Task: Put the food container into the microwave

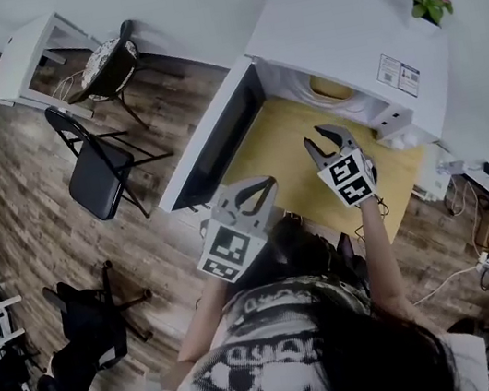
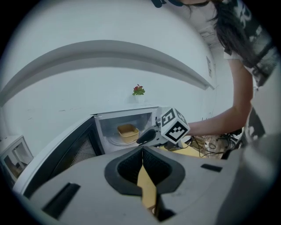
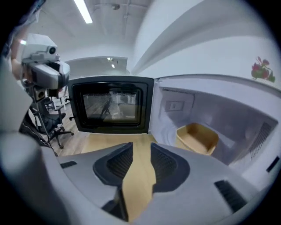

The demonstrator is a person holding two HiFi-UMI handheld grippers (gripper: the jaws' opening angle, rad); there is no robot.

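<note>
The food container [image 3: 197,137] sits inside the microwave [image 1: 329,34], whose door [image 3: 109,104] stands open. The right hand-held gripper [image 3: 140,147] is over the yellow bench [image 1: 300,166], its jaws spread with nothing between them. The left hand-held gripper [image 2: 142,151] has its jaws pressed together and holds nothing.
</note>
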